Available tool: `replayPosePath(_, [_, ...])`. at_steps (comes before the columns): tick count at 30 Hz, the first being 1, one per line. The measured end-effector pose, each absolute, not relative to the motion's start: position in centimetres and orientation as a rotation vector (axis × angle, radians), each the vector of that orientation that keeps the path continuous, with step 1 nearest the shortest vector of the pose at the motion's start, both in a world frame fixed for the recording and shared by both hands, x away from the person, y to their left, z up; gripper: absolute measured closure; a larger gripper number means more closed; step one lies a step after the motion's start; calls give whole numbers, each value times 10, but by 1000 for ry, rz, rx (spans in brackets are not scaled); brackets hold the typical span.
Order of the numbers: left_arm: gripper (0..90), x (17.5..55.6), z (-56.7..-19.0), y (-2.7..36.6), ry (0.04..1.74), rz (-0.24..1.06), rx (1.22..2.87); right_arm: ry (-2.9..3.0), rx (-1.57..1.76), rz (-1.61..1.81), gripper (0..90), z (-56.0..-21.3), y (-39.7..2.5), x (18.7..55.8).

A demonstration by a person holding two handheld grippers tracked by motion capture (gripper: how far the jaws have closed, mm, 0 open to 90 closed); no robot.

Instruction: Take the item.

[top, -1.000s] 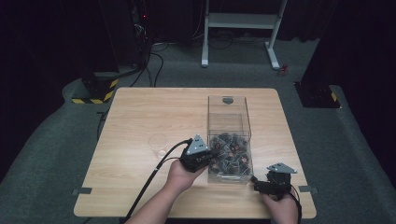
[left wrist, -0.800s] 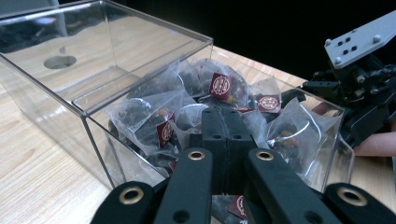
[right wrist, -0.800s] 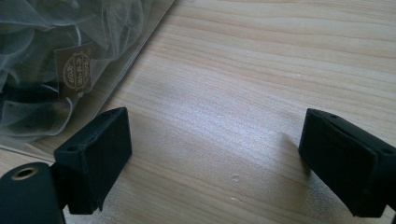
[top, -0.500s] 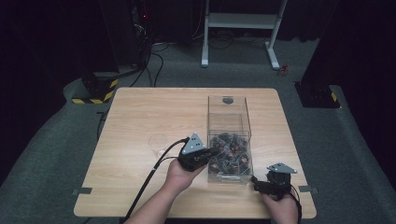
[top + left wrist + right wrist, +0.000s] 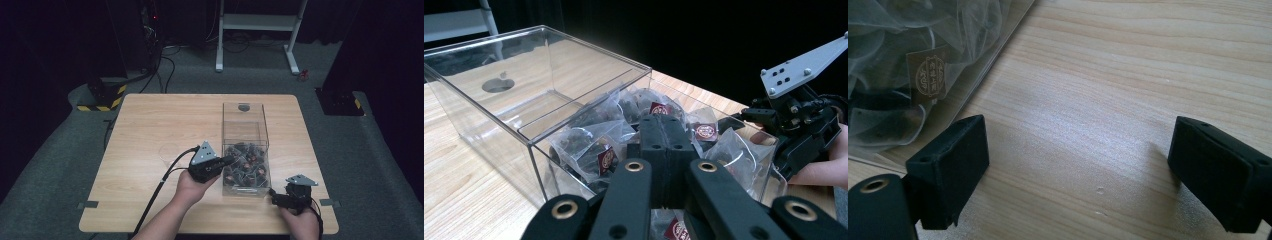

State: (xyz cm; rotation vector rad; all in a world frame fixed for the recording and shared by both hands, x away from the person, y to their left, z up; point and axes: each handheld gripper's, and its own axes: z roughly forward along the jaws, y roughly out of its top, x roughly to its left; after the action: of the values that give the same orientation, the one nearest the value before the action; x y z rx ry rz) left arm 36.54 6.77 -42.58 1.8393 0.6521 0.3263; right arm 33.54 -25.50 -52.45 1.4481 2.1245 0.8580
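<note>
Left gripper (image 5: 667,131) jaws together, over tea bags (image 5: 596,145) inside clear box (image 5: 245,117) near end. Right gripper (image 5: 1075,170) jaws apart, low over bare counter (image 5: 1128,75) beside box wall.

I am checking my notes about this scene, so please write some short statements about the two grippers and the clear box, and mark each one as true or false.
1. The left gripper has its jaws closed together over the open part of the clear box. True.
2. The right gripper is shut on a tea bag. False: its jaws stand wide apart over the bare wooden table, holding nothing.
3. The tea bags fill the near end of the box; the far end is empty. True.
4. The right gripper is inside the box. False: in the high view it is on the table outside the box's near right corner.
5. The box is opaque. False: it is transparent.
</note>
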Motion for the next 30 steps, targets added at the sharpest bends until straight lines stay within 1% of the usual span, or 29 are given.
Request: replayPosePath(30, [900,360,-414,81,644,350,1788,2125,1448,858,93,-525,-255,335])
